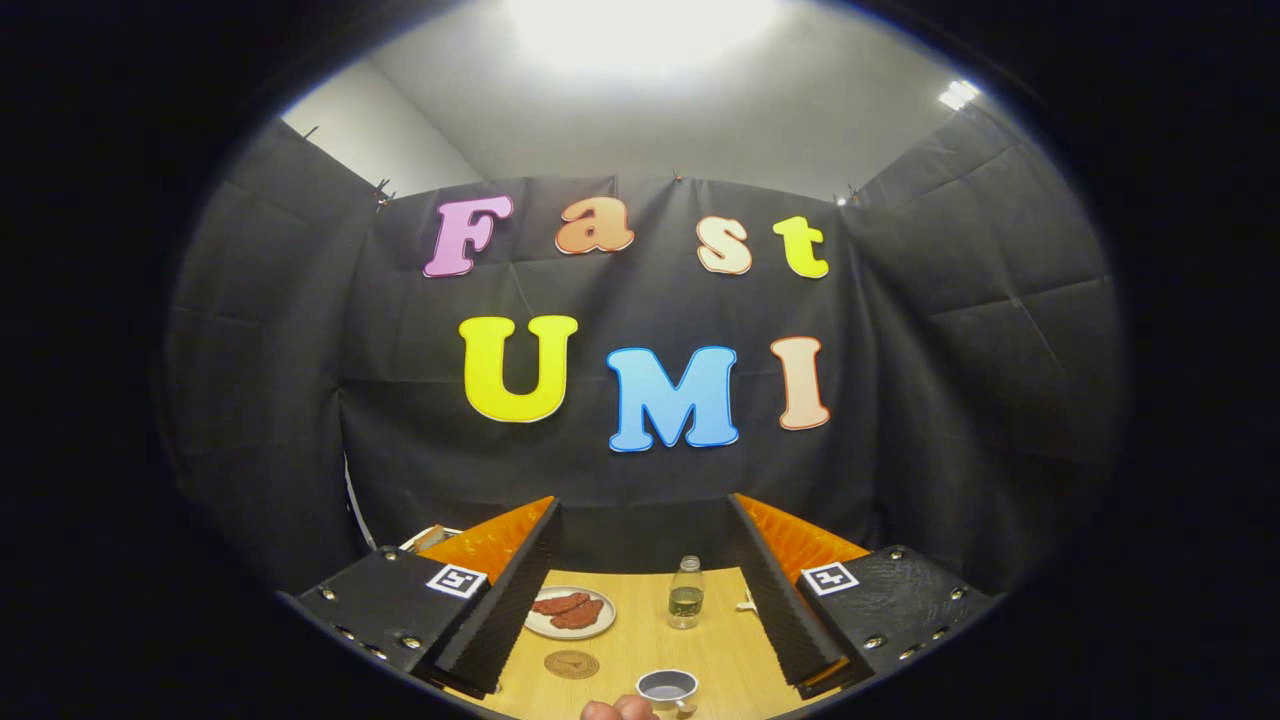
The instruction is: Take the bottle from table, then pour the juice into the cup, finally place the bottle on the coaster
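A small clear bottle [686,592] with a little green juice in its lower part stands upright on the wooden table [720,645], beyond my fingers and toward the right one. My gripper [645,520] is open, held high above the table, with nothing between its fingers. A small cup [667,687] with a pale rim sits nearer than the bottle, at the table's near edge. A round brown coaster [571,664] lies to the left of the cup, close to the left finger.
A white plate [570,612] with reddish meat-like slices sits left of the bottle, behind the coaster. A person's fingertips [620,709] rest at the near table edge beside the cup. A small pale object [745,603] lies by the right finger. Black cloth walls enclose the table.
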### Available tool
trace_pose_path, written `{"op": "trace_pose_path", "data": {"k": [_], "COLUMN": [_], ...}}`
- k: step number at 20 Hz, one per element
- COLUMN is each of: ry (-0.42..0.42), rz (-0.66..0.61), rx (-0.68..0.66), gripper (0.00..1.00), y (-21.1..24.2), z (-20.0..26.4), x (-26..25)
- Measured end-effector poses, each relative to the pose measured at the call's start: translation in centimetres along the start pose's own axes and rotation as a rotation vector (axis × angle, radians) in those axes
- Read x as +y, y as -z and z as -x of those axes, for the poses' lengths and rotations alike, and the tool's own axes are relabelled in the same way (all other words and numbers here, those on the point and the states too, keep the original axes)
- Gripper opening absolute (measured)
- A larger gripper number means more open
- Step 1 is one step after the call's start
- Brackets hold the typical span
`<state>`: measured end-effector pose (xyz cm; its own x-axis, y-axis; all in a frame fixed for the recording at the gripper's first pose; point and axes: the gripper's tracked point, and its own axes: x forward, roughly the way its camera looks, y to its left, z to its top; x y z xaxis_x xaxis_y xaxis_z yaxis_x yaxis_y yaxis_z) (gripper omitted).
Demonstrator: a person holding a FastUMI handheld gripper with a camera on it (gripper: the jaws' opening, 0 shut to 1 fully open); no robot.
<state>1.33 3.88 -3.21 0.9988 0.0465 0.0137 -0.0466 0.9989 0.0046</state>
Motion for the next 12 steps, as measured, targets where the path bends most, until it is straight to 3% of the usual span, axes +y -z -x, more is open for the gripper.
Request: {"op": "trace_pose_path", "data": {"k": [6,12], "ry": [-0.131,-0.323], "rz": [-0.023,-0.008], "rx": [-0.013,0.069], "gripper": [0.99,0.99], "y": [5.6,17.2], "z": [2.2,7.1], "x": [3.7,13.4]}}
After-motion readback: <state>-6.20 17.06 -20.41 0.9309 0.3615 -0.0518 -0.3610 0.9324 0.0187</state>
